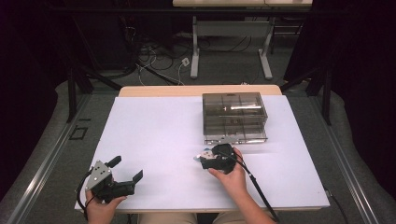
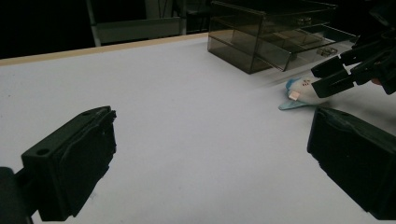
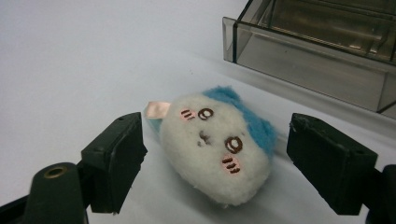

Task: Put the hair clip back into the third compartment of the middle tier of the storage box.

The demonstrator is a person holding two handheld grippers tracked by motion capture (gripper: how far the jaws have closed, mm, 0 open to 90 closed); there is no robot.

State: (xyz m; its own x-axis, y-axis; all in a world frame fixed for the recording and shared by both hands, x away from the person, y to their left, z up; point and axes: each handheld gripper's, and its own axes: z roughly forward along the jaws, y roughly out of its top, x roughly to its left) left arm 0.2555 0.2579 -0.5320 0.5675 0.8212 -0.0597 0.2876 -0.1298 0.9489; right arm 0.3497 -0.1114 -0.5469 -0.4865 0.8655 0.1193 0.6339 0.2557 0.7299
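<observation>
The little plush toy [image 3: 217, 147] was left lying on the white table [image 1: 154, 140], just in front of the smoky drawer box [image 1: 234, 116]. It was straddled by the right gripper [image 3: 212, 158], jaws wide, nothing pinched. The left gripper [image 2: 210, 154] was parked open and empty near the table's front-left corner.

A fuzzy white-and-blue cloth surface is shown by the plush toy [image 3: 217, 147]; glossy smoked clear plastic by the drawer box [image 1: 235, 116]; matt white by the table [image 1: 154, 135].
</observation>
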